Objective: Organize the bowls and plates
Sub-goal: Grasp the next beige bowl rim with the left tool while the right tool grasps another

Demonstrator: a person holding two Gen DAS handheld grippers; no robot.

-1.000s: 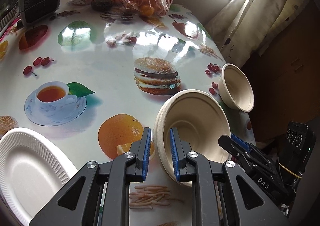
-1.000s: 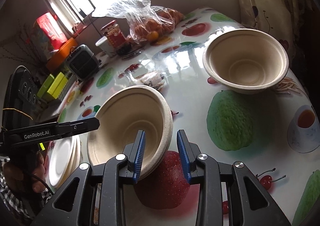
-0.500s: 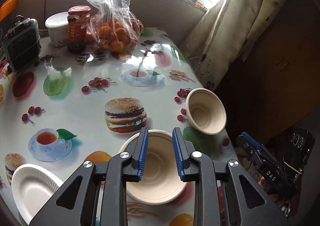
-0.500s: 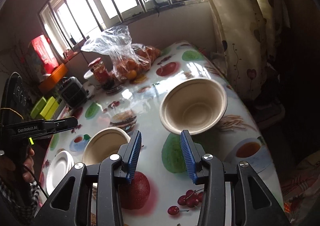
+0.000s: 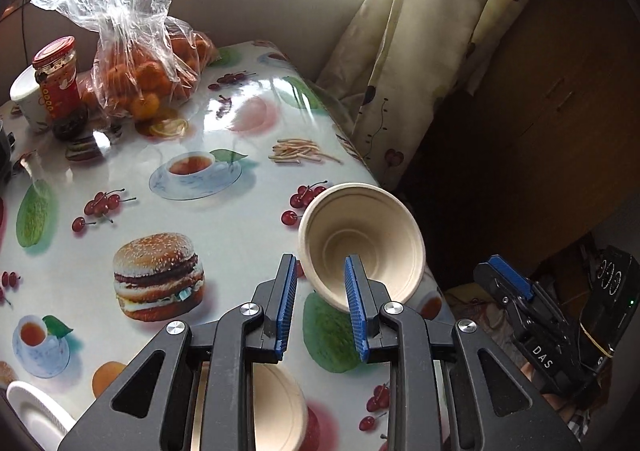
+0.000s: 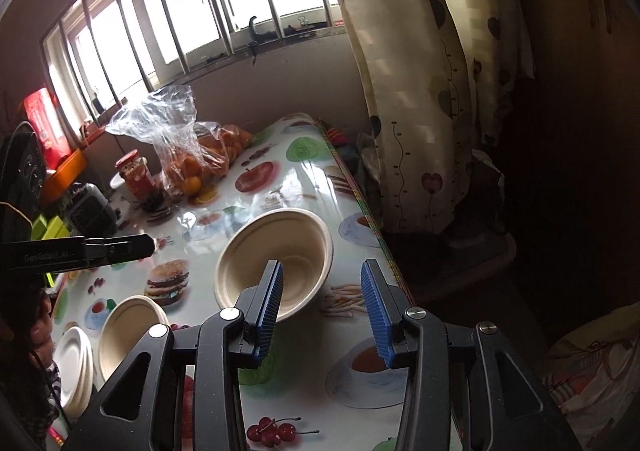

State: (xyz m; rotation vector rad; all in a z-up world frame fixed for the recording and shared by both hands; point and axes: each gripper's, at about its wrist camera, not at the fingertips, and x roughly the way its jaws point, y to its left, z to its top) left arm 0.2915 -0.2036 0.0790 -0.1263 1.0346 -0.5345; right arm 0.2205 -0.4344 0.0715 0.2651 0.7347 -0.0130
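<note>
So there's two beige pulp bowls sitting on the table (image 6: 352, 219), the one with the glossy food-print cloth. The far bowl (image 6: 276, 257) is near the table's right-hand edge on the curtain (image 6: 408, 71) side, standing upright with its mouth up. It's round, so no real long axis to speak of. The near bowl (image 6: 130, 331) is upright too, sitting just beside a stack of white foam plates (image 6: 74, 365) at the front left corner. I can't count how many plates are in that stack.

The left gripper (image 5: 322, 309) is hanging above the table with its blue pads apart and nothing between them. From its camera the far bowl (image 5: 362, 245) shows just past the fingertips, with the right pad crossing in front of its rim, and I can't tell if it's actually touching. The near bowl (image 5: 276, 407) is mostly hidden under the gripper body there, and only a sliver of plate (image 5: 34, 409) shows at the bottom left.

The right gripper (image 6: 324, 309) is spread wide, also holding nothing, and its left pad overlaps the far bowl's near rim in its view.

At the back there's a clear bag of oranges (image 5: 140, 63), a red-lidded jar (image 5: 56, 79) and a white tub (image 5: 24, 99) partly behind the jar. The left edge of that view is cut off and dark
</note>
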